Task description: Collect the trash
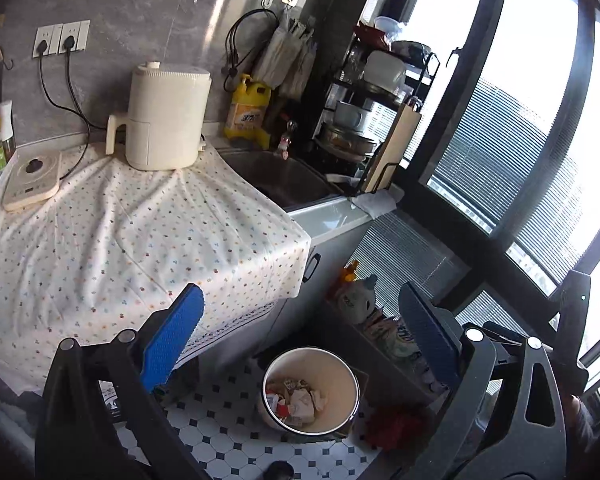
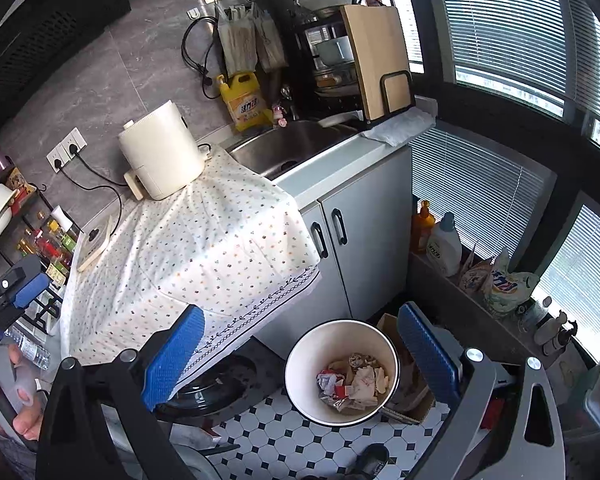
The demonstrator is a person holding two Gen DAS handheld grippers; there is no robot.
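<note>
A white round trash bin (image 1: 332,360) stands on the tiled floor, with crumpled paper and wrappers (image 1: 296,400) lying in it. My left gripper (image 1: 300,336) hangs open above the bin, and nothing is between its blue pads. In the right wrist view the same bin (image 2: 340,336) with its trash (image 2: 354,380) lies below my right gripper (image 2: 302,356), which is also open and holds nothing. A blue finger (image 2: 30,290) of the left gripper shows at the left edge of that view, with a hand (image 2: 4,400) under it.
A dotted cloth (image 2: 204,240) covers the counter to the left, with a cream appliance (image 2: 162,156) at its back. A sink (image 2: 292,148), a yellow detergent jug (image 2: 246,100) and grey cupboard doors (image 2: 360,232) lie behind the bin. Bottles and bags (image 2: 444,246) line the window ledge.
</note>
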